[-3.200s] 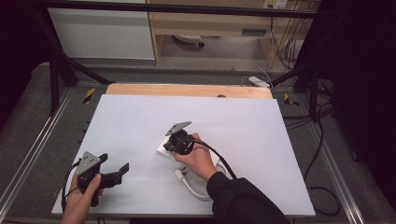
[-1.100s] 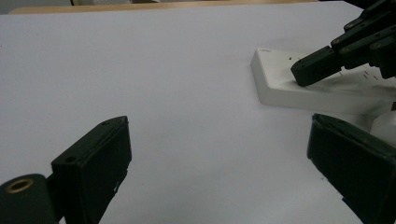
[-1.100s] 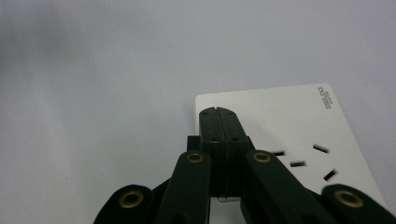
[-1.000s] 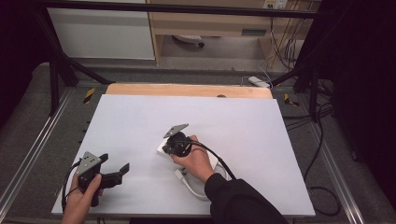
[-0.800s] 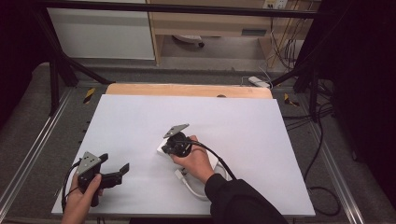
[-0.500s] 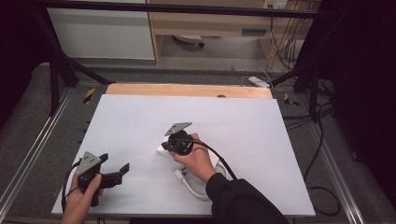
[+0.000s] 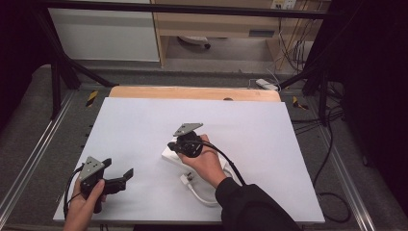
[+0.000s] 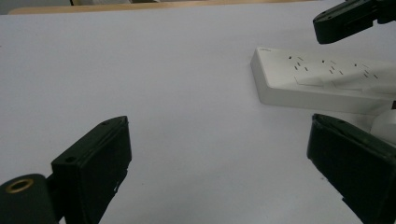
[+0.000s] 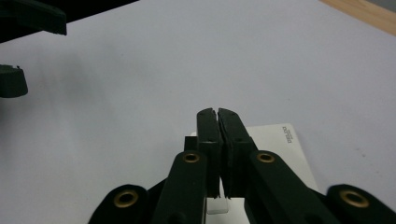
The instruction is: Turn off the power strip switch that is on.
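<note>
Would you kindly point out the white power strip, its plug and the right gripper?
white power strip (image 8: 327,77), left gripper view, socket face.
plug (image 7: 188,180), high view, plug body.
right gripper (image 9: 217,116), right gripper view, between its shut fingertips.

A white-topped table (image 7: 144,120) with a bare wooden strip (image 7: 192,93) along its far edge carries a white power strip (image 8: 322,79) lying flat just under the right gripper (image 7: 174,144), its white cable (image 7: 199,190) looping behind that gripper

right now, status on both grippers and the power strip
Right gripper shut, nothing between its jaws, above the white power strip. Left gripper open, apart from it. Strip flat on the white table. Nothing in the way.
</note>
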A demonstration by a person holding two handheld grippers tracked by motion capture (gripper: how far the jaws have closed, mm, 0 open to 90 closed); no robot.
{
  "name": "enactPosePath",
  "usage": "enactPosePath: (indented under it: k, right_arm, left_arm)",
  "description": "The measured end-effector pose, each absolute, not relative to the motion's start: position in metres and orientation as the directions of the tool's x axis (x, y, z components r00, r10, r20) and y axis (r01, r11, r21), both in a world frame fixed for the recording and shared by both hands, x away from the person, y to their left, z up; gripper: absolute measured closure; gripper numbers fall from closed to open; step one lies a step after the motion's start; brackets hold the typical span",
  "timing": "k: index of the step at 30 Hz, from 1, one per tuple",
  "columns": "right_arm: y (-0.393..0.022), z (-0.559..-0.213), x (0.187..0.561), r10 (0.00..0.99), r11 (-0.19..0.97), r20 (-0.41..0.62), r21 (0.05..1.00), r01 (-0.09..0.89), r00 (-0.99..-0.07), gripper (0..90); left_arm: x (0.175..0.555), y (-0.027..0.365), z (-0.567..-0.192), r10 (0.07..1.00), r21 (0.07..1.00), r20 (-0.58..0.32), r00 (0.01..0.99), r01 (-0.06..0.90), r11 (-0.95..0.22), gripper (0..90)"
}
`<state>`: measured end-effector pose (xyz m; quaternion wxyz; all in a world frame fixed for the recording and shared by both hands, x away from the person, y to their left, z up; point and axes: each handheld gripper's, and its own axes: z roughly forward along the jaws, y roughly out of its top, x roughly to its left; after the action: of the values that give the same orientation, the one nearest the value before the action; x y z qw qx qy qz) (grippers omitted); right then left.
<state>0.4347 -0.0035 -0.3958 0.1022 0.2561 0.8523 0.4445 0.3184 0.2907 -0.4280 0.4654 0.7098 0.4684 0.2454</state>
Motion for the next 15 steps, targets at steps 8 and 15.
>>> enactPosePath:
  k: [8, 15]
  right_arm:
    - [-0.014, -0.38, 0.432, 0.565, 0.426, 0.048, 0.838, 0.341, -0.823, 60.0]
    - [-0.027, -0.366, 0.432, 0.616, 0.382, 0.048, 0.855, 0.352, -0.786, 37.1]
  left_arm:
    - [0.318, 0.29, -0.428, 0.891, 0.889, -0.089, 0.445, 0.439, -0.13, 6.4]
    - [0.318, 0.29, -0.428, 0.891, 0.889, -0.09, 0.445, 0.44, -0.13, 6.5]
